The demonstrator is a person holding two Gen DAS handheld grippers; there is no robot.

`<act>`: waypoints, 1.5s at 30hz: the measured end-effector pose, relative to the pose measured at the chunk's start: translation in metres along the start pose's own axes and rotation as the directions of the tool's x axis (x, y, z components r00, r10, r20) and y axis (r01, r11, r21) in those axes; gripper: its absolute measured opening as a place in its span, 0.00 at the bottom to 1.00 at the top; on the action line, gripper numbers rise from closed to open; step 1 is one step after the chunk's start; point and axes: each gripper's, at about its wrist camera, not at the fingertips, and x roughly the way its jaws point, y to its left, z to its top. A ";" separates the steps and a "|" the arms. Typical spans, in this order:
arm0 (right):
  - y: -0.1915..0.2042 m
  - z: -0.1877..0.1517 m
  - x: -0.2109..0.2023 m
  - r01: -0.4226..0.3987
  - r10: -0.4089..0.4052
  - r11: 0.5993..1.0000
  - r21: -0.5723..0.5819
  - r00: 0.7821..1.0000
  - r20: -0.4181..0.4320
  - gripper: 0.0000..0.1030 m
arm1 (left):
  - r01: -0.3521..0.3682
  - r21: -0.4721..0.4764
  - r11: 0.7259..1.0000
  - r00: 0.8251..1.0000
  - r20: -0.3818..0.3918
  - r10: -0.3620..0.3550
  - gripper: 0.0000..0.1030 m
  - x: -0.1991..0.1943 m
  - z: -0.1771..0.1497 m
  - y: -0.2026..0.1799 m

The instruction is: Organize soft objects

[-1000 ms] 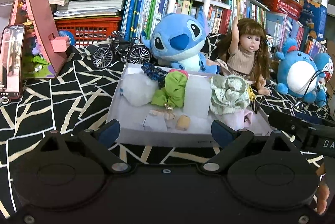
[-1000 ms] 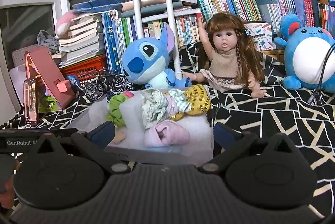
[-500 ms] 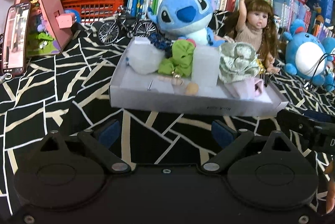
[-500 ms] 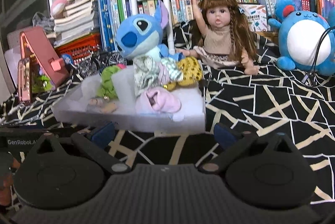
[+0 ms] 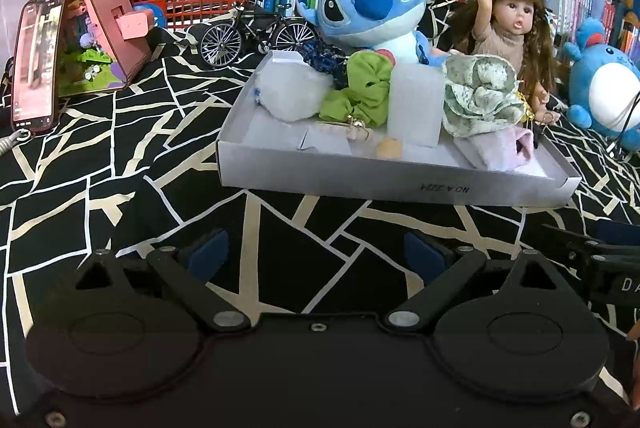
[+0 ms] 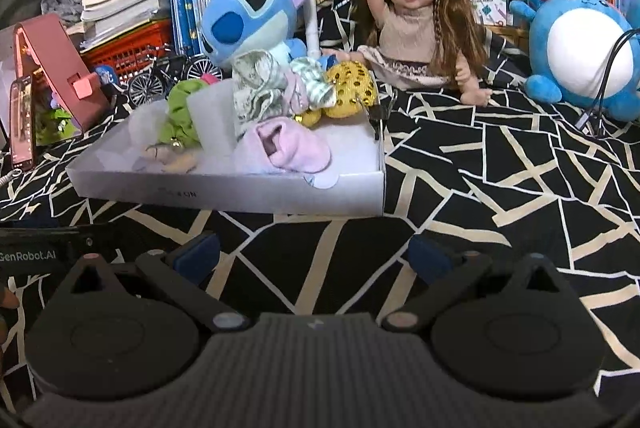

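A white tray point(image 5: 392, 187) point(image 6: 224, 193) sits on the black patterned cloth. It holds a green scrunchie point(image 5: 360, 91) point(image 6: 180, 111), a white fluffy scrunchie point(image 5: 292, 95), a pale floral scrunchie point(image 5: 480, 95) point(image 6: 260, 87), a pink one point(image 5: 508, 145) point(image 6: 292, 147), a dark blue one point(image 5: 324, 61) and a yellow spotted one point(image 6: 350, 93). My left gripper point(image 5: 316, 254) is open and empty, in front of the tray. My right gripper point(image 6: 314, 256) is open and empty, also short of the tray.
Behind the tray stand a blue Stitch plush point(image 5: 372, 7) point(image 6: 248, 19), a doll point(image 5: 512, 23) point(image 6: 416, 27), a model bicycle point(image 5: 256, 31) and a round blue plush point(image 5: 604, 87) point(image 6: 580, 43). A phone point(image 5: 36, 55) and pink stand point(image 5: 96, 11) are at left. Bookshelves fill the back.
Both grippers have pulled back and risen from the tray; the tray now sits farther off with bare cloth in front of the fingers. Both stay open.
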 end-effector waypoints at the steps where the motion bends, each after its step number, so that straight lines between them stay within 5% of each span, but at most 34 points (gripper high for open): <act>1: 0.000 0.000 0.001 0.001 -0.001 1.000 0.000 1.000 -0.007 1.00 | -0.001 0.004 1.000 1.000 -0.001 0.001 0.94 0.001 0.000 -0.001; 14: 0.008 0.000 0.010 0.033 -0.035 0.999 -0.041 0.998 -0.059 1.00 | -0.058 0.051 0.997 0.998 -0.024 0.060 1.00 0.011 0.000 -0.010; 45: 0.013 0.000 0.012 0.054 -0.059 0.996 -0.073 0.996 -0.069 1.00 | -0.066 0.059 0.996 0.997 -0.026 0.067 1.00 0.013 0.001 -0.010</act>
